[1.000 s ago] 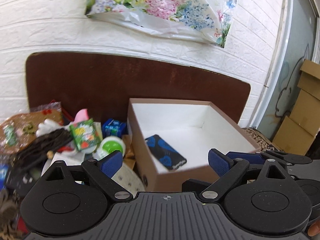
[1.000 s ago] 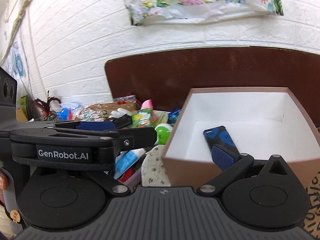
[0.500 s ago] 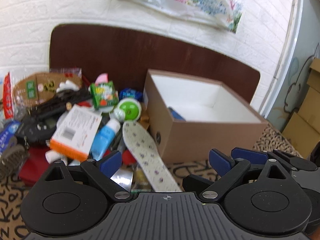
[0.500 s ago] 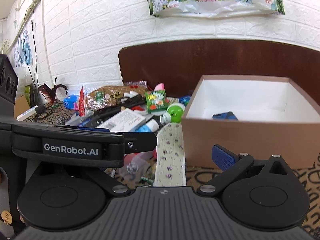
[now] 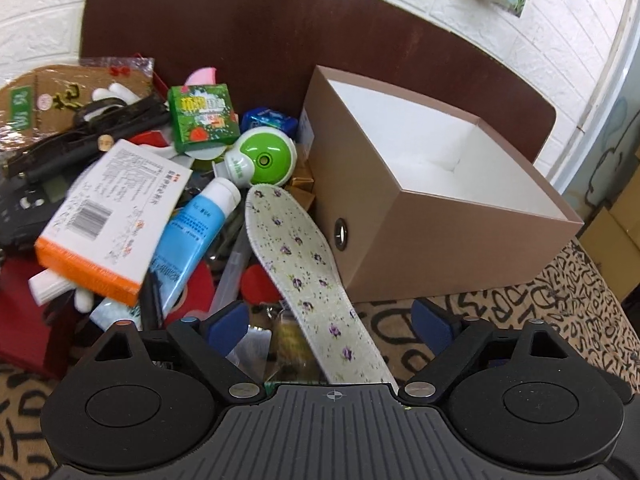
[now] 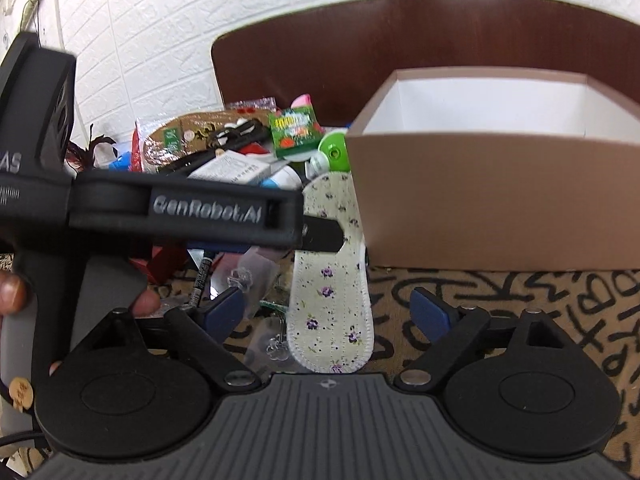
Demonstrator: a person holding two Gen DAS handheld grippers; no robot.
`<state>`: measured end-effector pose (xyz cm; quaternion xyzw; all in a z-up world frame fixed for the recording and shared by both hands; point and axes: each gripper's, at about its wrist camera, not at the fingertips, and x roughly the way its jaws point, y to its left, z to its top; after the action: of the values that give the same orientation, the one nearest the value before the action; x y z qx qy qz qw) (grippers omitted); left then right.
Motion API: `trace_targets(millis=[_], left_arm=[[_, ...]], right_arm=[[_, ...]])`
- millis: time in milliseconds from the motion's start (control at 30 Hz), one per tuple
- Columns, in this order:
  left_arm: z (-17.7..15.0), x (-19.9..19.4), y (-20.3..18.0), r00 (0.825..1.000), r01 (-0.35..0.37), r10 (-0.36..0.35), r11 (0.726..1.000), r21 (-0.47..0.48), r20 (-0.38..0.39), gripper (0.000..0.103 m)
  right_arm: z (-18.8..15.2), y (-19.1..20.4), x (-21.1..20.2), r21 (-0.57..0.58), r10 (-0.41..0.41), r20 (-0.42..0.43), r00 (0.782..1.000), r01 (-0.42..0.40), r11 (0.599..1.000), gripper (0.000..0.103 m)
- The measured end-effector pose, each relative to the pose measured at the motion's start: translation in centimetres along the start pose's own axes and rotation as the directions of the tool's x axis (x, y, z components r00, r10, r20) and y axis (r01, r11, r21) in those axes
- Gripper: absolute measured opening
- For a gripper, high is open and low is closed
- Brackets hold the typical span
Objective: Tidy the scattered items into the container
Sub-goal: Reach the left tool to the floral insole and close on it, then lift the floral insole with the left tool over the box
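Left gripper (image 5: 332, 326) jaws are closing, nothing clamped; the floral insole (image 5: 298, 264) lies between them. Right gripper (image 6: 328, 312) likewise straddles it, closing, evidently for pickup. The box (image 5: 452, 228) stands just beyond, right.

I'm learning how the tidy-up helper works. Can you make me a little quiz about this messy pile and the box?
1. True or false: the flowery insole lies inside the brown box.
2. Which cap does the blue tube have? A) red B) white C) black
3. Fill in: the round gadget next to the box is white and ____.

Key
1. False. It lies outside, beside the box, between the pads of the left tool and right tool. Both tools are closing, but neither yet presses on it.
2. B
3. green
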<state>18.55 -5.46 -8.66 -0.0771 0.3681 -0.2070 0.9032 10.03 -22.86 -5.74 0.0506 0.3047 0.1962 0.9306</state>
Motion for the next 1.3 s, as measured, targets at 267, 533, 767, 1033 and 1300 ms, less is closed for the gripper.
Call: trace_targets(millis=[267, 533, 767, 1033, 1300], left_arm=[[0.6, 3.2, 1.0, 0.998, -0.011, 0.008, 0.999, -0.044, -0.066, 0.083], [1.5, 5.1, 2.2, 0.995, -0.008, -0.003, 0.995, -0.103, -0.102, 0.066], [1.9, 5.3, 3.0, 0.994, -0.001, -0.014, 0.991, -0.132, -0.113, 0.032], [1.8, 4.1, 3.2, 0.993, 0.039, -0.058, 0.984, -0.174, -0.107, 0.01], [1.0, 3.9, 3.1, 0.993, 0.01, -0.029, 0.986, -0.164, -0.113, 0.038]], right_arm=[[-0.1, -0.9, 2.2, 0.026, 0.026, -0.038, 0.999, -0.025, 0.999, 0.082], [0.0, -1.9, 3.9, 0.073, 0.062, -0.067, 0.996, -0.057, 0.996, 0.075], [0.2, -1.9, 4.7, 0.06, 0.081, -0.077, 0.994, -0.076, 0.995, 0.063], [0.2, -1.6, 3.3, 0.05, 0.092, -0.093, 0.991, -0.088, 0.995, 0.061], [0.1, -0.5, 2.6, 0.04, 0.088, -0.11, 0.99, -0.085, 0.996, 0.06]])
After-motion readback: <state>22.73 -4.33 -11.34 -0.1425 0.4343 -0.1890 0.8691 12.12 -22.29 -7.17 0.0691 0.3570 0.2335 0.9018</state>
